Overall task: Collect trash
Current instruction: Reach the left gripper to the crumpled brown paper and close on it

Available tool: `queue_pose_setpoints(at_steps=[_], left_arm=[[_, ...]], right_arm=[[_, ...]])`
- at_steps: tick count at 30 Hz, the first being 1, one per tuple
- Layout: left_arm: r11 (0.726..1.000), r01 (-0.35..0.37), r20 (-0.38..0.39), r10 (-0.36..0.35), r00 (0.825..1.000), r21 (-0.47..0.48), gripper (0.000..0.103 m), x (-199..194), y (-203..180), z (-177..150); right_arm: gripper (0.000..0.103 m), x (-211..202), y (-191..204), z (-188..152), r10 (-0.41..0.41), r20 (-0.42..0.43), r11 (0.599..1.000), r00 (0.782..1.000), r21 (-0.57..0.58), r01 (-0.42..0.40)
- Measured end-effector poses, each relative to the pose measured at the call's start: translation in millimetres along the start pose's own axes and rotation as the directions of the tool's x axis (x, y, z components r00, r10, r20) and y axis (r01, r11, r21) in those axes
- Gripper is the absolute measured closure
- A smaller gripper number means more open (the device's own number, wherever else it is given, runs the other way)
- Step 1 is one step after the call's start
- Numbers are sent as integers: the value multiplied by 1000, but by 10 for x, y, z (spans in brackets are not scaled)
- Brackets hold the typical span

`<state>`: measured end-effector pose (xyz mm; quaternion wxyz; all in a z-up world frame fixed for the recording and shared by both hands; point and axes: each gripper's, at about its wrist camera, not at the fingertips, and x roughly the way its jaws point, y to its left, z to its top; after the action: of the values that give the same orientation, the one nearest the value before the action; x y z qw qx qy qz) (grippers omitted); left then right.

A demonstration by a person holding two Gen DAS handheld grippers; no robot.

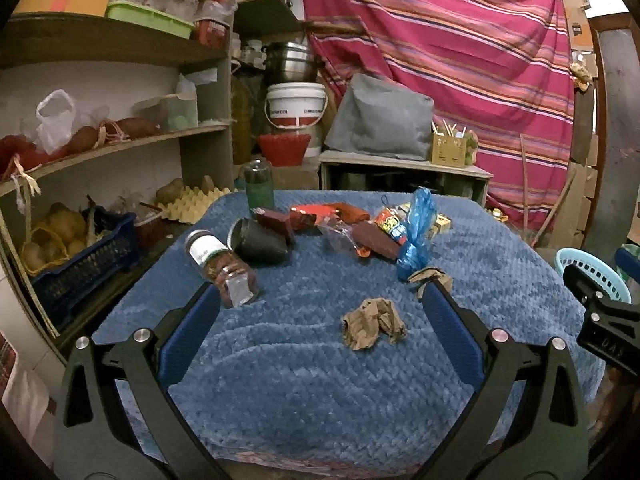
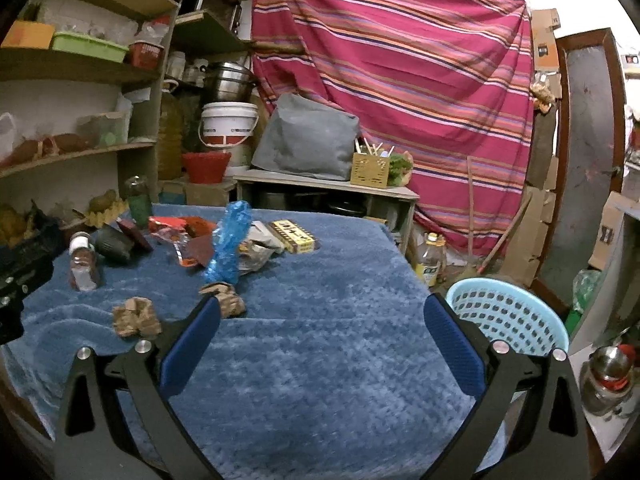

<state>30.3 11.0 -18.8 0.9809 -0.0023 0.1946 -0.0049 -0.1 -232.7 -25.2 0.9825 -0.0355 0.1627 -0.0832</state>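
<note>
A blue blanket-covered table [image 1: 304, 368] carries scattered trash. A crumpled brown paper ball [image 1: 373, 323] lies between the tips of my open left gripper [image 1: 320, 300], untouched. A second brown paper wad [image 1: 430, 276] sits by the right fingertip, below a twisted blue plastic bag [image 1: 416, 232]. Red and dark wrappers [image 1: 340, 224] lie further back. My right gripper [image 2: 322, 308] is open over bare blanket, with the paper wad [image 2: 226, 298] at its left fingertip and the paper ball [image 2: 136, 317] further left. A light blue perforated basket [image 2: 508, 316] stands off the table's right edge.
A tipped spice jar [image 1: 222, 266], a dark cup on its side [image 1: 256, 240] and an upright green bottle [image 1: 259, 186] occupy the table's left. A yellow box [image 2: 294, 236] lies at the back. Shelves [image 1: 100, 140] crowd the left; an oil bottle [image 2: 431, 258] stands on the floor.
</note>
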Motion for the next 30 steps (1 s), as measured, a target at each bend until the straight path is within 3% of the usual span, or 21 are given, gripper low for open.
queue_pose_setpoints(at_steps=[7,13,15,18,20,24,30], left_arm=[[1000,18,-65,-17,998,13,5,305,-113,38],[996,91,-172,-88,981,10,5,629,-249,14],[994,110,-169,-108,980,3,5,686,-279,-16],[994,110,-164,-105,981,19,5,754,-342,-41],[996,77,-165,-69,984,44,5,828,-394,-67],[996,72,-205,-61,977,45,5,1022,-419,-131],[996,80,-245,-71,967,28,5,1294,-408,-238]], right_arm=[[4,160,-134,205,20,-2,1000,1000,-7,-20],[4,384,-248,406,21,-13,1000,1000,-1,-21],[4,518,-280,460,13,-34,1000,999,-8,-13],[4,676,-308,441,19,-54,1000,998,-5,-20],[4,828,-336,326,4,-104,1000,995,-6,-5],[4,992,-444,158,25,-186,999,982,39,-18],[4,1051,-571,167,-39,-142,999,989,26,43]])
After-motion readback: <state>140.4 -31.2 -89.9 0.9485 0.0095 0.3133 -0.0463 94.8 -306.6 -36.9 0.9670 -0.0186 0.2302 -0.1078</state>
